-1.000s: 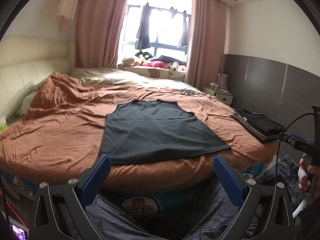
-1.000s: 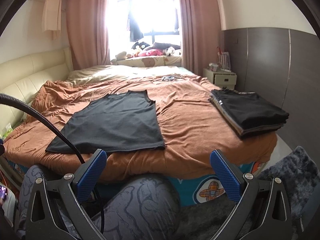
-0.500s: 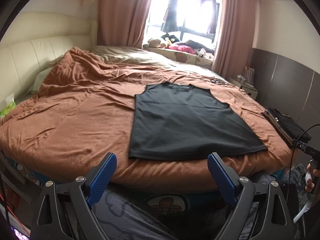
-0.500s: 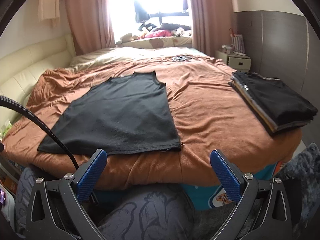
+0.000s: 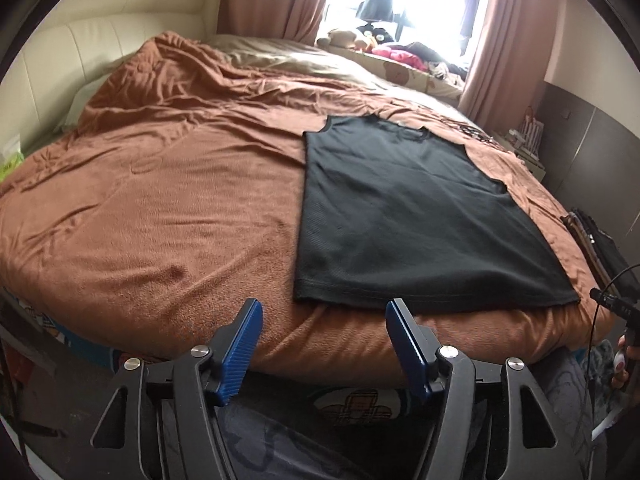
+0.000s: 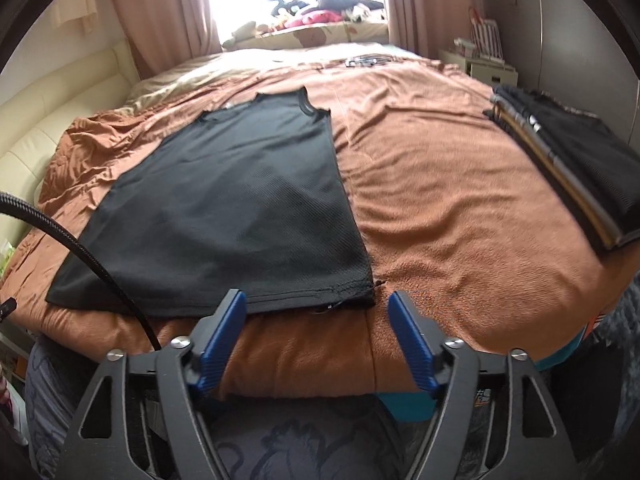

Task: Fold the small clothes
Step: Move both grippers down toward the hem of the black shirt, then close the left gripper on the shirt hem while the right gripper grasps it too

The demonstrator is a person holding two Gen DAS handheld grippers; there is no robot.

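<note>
We see black sleeveless top (image 5: 404, 216) lying flat on brown blanket (image 5: 168, 200), hem at near bed edge, neckline toward window. Left gripper (image 5: 323, 320) jaws wide apart, empty, hovering just short of hem's left corner. Right gripper (image 6: 316, 312) jaws wide apart, empty, just short of hem's right corner. Stack of folded dark clothes (image 6: 568, 160) at right side of bed, well apart from top. We find no readable writing, labels or brands. Black cable (image 6: 72, 240) crosses right wrist view.
</note>
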